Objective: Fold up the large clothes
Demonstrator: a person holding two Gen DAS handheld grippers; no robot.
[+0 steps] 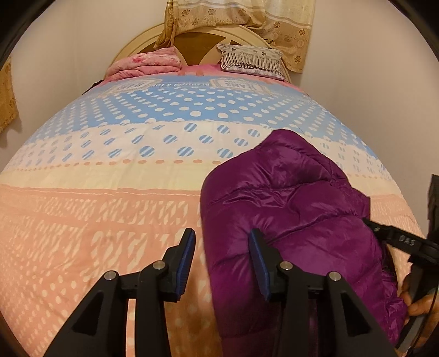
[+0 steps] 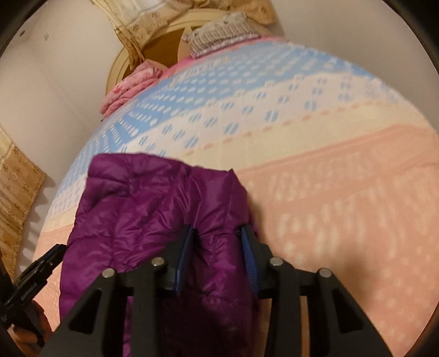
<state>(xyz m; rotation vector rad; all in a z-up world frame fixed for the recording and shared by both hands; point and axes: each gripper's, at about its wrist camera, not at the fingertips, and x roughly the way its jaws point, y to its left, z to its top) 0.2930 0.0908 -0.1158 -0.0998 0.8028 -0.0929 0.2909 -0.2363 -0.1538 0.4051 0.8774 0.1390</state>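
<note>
step: mid-fold, purple puffer jacket [image 1: 296, 208] lying bunched on bed [image 1: 109, 208] | left hand-held gripper [image 1: 222, 261]: jaws apart, straddling jacket edge, not pressing | right hand-held gripper [image 2: 218, 258]: jaws apart over a jacket fold, grip uncertain | next: probably clamp edges, fold over.

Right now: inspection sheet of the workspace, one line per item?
Surface: bed with a patterned pink, cream and blue cover, flat.
Job's things: purple puffer jacket bunched on the bed.
Clutter: pink folded bedding and pillow at the headboard.
Grippers: left gripper open, astride the jacket's edge, pads not pressing; right gripper with jacket fabric between its jaws, grip unclear.
Cables: nothing seen.
Surroundings: curtain, plain walls.
</note>
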